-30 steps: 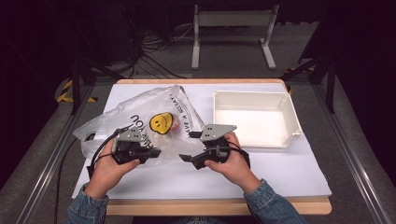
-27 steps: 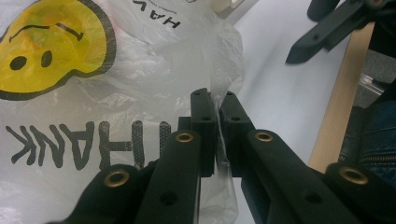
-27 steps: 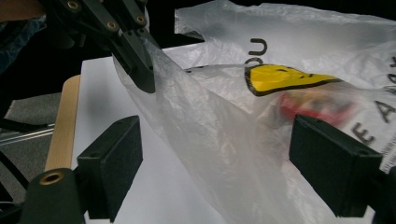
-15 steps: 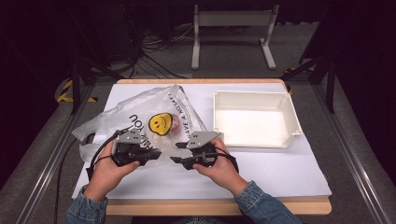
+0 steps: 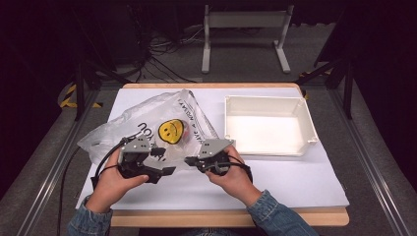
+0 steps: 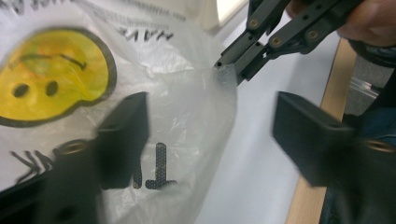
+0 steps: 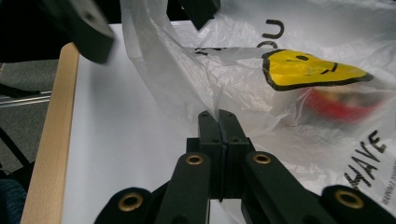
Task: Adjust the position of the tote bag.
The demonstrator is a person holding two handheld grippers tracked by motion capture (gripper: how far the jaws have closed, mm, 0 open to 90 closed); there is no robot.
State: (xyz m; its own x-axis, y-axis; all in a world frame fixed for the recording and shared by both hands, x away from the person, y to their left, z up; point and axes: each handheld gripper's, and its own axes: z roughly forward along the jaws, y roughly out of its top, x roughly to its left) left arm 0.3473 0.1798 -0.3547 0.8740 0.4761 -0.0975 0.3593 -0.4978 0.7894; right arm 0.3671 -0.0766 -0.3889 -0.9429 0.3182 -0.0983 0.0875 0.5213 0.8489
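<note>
A clear plastic bag (image 5: 142, 125) with a yellow smiley (image 5: 170, 131) lies on the white table cover; something red (image 7: 336, 102) shows blurred inside it. My right gripper (image 5: 189, 160) is shut on the bag's near edge (image 7: 215, 100), its jaws having just been closing with the film pinched between them (image 7: 218, 116). My left gripper (image 5: 163, 161) faces it from the left; its jaws have just been opening and stand wide apart (image 6: 212, 121). The bag's edge (image 6: 187, 116) hangs between them untouched. In the left gripper view the right gripper (image 6: 225, 70) pinches that edge.
A white, empty-looking tray (image 5: 311, 125) stands at the right rear of the table. The table's wooden front edge (image 5: 221, 216) runs close below both hands. A white metal stand (image 5: 246, 19) and cables sit on the floor beyond the table.
My right gripper has moved left to the bag's edge and shut on it. My left gripper's jaws have spread apart while that hand stayed in place.
</note>
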